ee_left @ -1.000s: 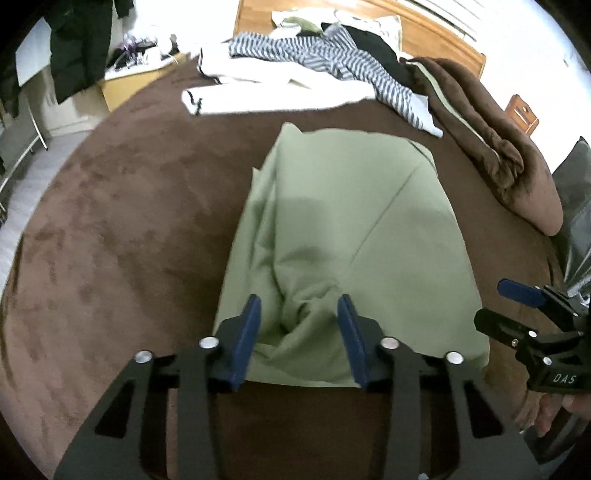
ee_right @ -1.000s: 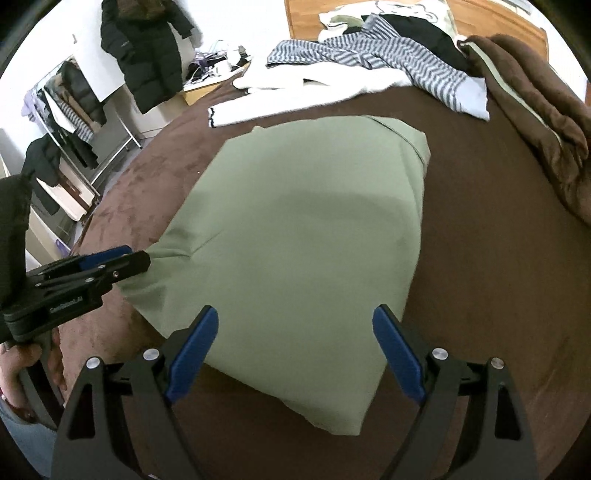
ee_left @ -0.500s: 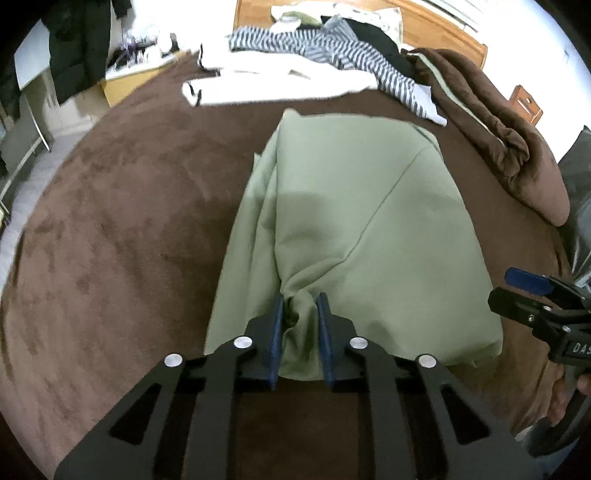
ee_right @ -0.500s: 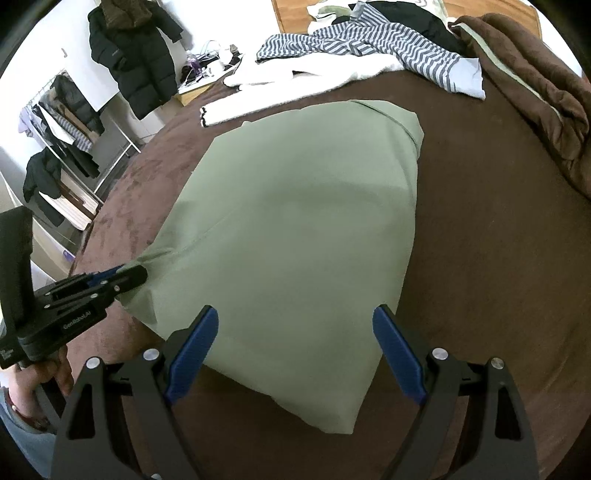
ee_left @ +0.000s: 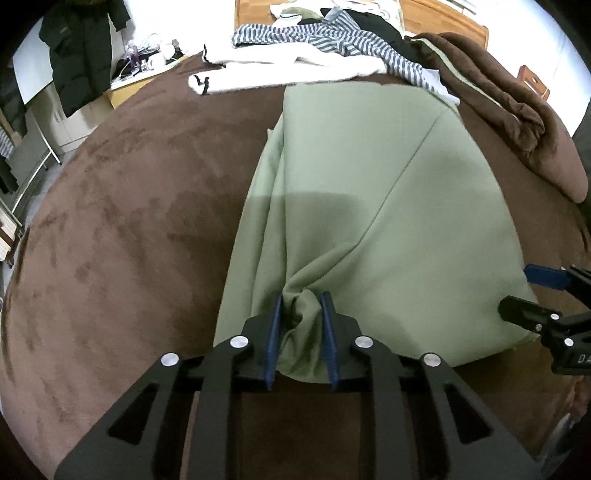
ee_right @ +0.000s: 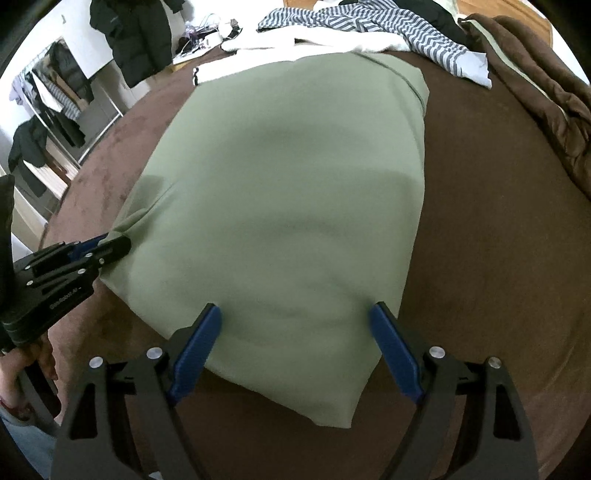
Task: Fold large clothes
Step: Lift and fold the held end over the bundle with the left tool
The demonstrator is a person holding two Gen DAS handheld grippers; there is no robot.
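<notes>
Green garment (ee_left: 388, 206) laid flat on a bed covered by a brown plush blanket (ee_left: 122, 206); its near edge lies at the near side of the bed, its far end touching or just short of a white garment (ee_left: 280, 70). Beyond that lie a blue-and-white striped top (ee_left: 332, 40) and dark clothing before a wooden headboard (ee_left: 443, 14). A rolled brown blanket (ee_left: 517, 114) lies along the right edge of the bed. Left of the bed: a black coat (ee_left: 77, 62) hanging on the wall, a small cluttered cabinet (ee_left: 147, 62) and a clothes rack (ee_right: 48, 99).

The green garment is smooth over most of its surface, with one diagonal seam or crease crossing it in the left wrist view and long folds along its left side. At the near left corner the cloth is gathered into a puckered bunch.

Left tongs (ee_left: 302, 310): narrowly parted after opening slightly, blue pads pressing the gathered bunch from both sides. Right tongs (ee_right: 295, 321): spread wide, straddling the near right corner of the garment, gripping nothing; whether the tips touch the cloth cannot be told.
</notes>
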